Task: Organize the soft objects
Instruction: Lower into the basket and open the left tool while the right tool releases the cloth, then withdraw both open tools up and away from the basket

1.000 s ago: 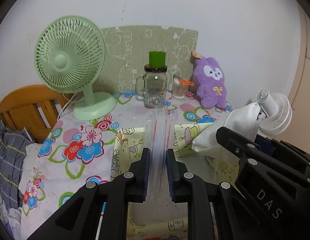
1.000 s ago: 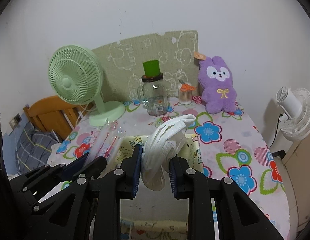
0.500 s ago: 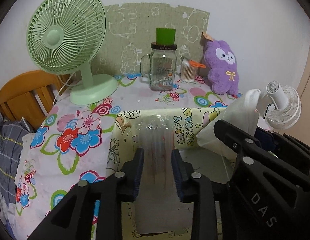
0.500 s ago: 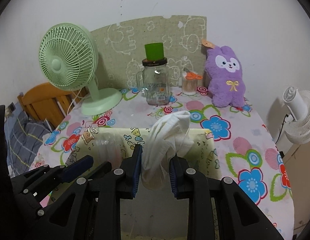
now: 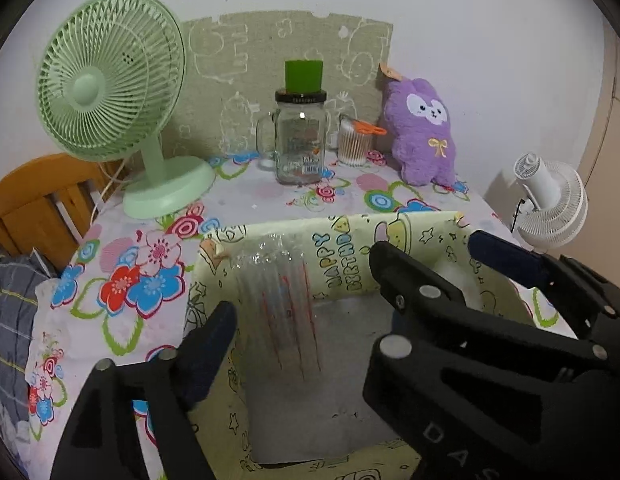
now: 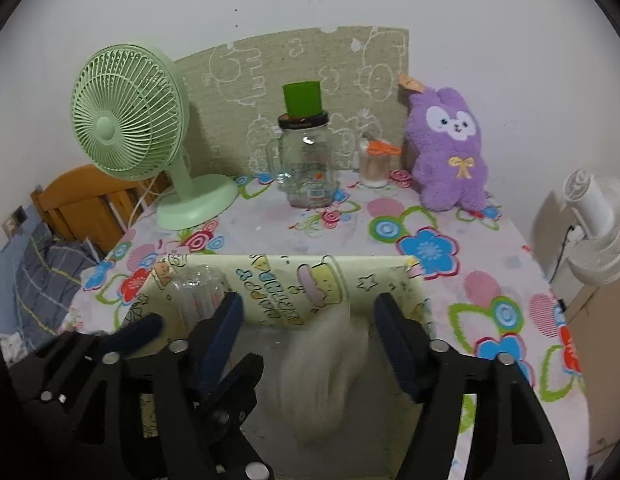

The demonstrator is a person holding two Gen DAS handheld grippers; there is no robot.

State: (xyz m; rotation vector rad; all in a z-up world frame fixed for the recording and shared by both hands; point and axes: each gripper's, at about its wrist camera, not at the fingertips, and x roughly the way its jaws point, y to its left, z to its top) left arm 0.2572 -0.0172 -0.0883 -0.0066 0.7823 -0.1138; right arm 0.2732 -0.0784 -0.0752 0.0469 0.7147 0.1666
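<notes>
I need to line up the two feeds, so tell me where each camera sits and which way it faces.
Left wrist: on the left hand-held gripper, angled down into the yellow box at a clear plastic packet; its opening jaws and the right hand-held gripper show.
Right wrist: on the right hand-held gripper, angled down at a blurred white cloth; its opening jaws and the left hand-held gripper show.
Shared: the box, green fan, purple plush.
</notes>
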